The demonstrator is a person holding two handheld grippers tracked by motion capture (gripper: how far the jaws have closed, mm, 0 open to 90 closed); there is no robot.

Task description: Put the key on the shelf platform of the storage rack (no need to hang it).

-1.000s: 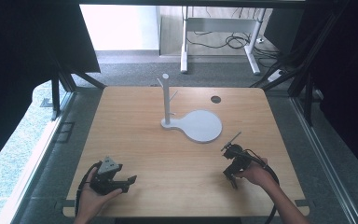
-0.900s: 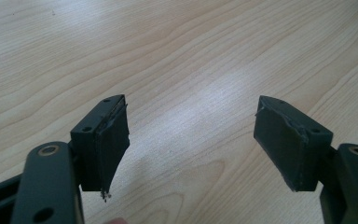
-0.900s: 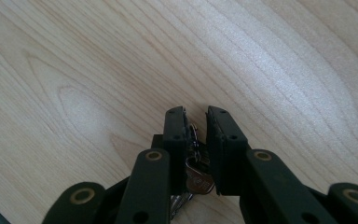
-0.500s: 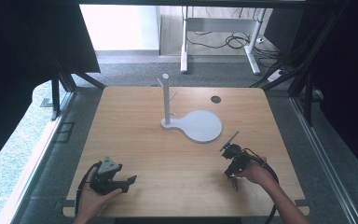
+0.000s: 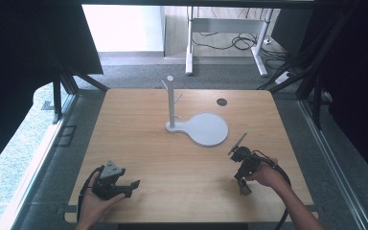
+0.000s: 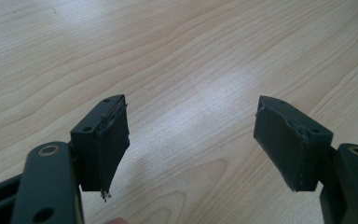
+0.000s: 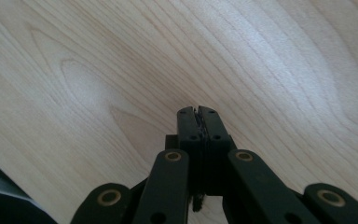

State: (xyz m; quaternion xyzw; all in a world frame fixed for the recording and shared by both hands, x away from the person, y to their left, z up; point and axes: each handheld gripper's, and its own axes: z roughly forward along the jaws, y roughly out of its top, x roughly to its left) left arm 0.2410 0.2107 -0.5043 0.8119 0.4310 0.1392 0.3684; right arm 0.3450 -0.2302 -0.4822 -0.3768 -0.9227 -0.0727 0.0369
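High view, hidden: the left claw (image 5: 133, 184) is showing small and dark in the left hand (image 5: 97, 200), so its gap is hard to judge here; the right claw (image 5: 244, 189) is half covered by the right hand (image 5: 267, 175).
High view, around: a white stand (image 5: 171, 103) is rising from a round white base (image 5: 207, 128) past the middle of the desk (image 5: 139, 143), toward the far edge; a dark round hole (image 5: 222, 101) is sitting near the far right corner. Nothing is lying between the claws and the stand.
High view, places: the left claw is hovering near the near left corner, the right claw near the near right corner, closer to the base yet apart from it; the two claws are well apart.
Left gripper view, state: the left claw (image 6: 191, 140) is standing wide open, holding nothing, with bare desk (image 6: 177, 56) between the jaws.
Left gripper view, cut off: both jaw arms are running out of the bottom edge.
Right gripper view, state: the right claw (image 7: 198, 112) is pressed fully together, gripping nothing, pointing down at bare desk (image 7: 270, 60).
Right gripper view, hard to tell: a dark strip at the bottom left corner is too cropped to name.
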